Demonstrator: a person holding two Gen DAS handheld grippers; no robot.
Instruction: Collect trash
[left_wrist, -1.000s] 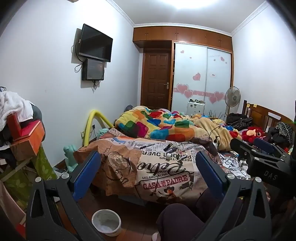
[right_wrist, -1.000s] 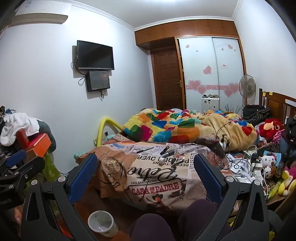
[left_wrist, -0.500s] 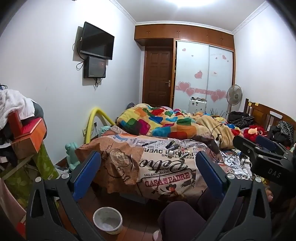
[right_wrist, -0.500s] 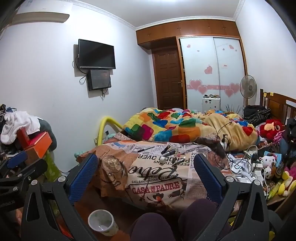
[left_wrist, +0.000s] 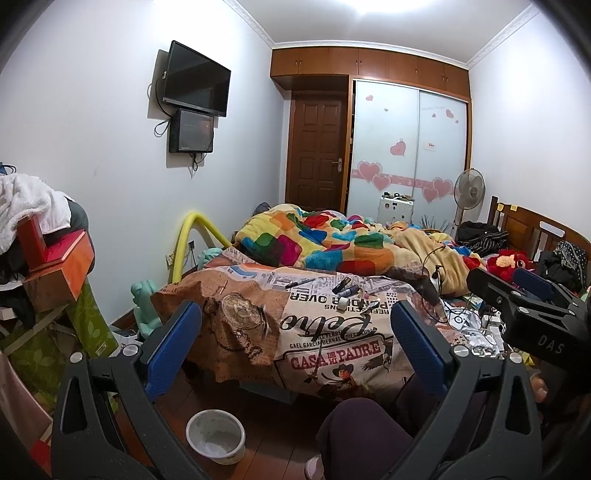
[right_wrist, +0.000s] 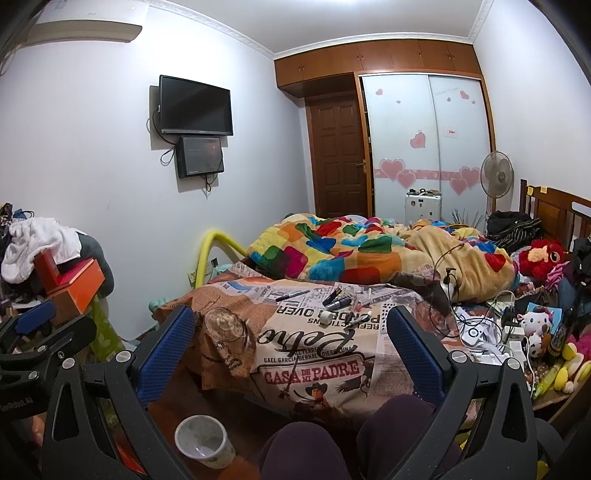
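Observation:
A small white bin (left_wrist: 215, 436) (right_wrist: 204, 446) stands on the wooden floor in front of the bed, near the person's knees (left_wrist: 364, 435). Small loose items (left_wrist: 345, 293) (right_wrist: 338, 301), among them a pen, tubes and a tape roll, lie on the printed bedspread (left_wrist: 325, 343) (right_wrist: 314, 354). My left gripper (left_wrist: 293, 349) is open and empty, held well short of the bed. My right gripper (right_wrist: 290, 345) is open and empty too, beside the left one. Each gripper shows at the edge of the other's view.
A colourful quilt (left_wrist: 332, 243) is heaped further up the bed. Cables and chargers (right_wrist: 480, 332) and plush toys (right_wrist: 543, 254) crowd the right side. Boxes and clothes (left_wrist: 44, 251) pile up on the left. A fan (right_wrist: 496, 177), door and wardrobe stand behind.
Both views have tilted slightly, so the bed and bin sit a little lower in frame. Both grippers stay open and empty.

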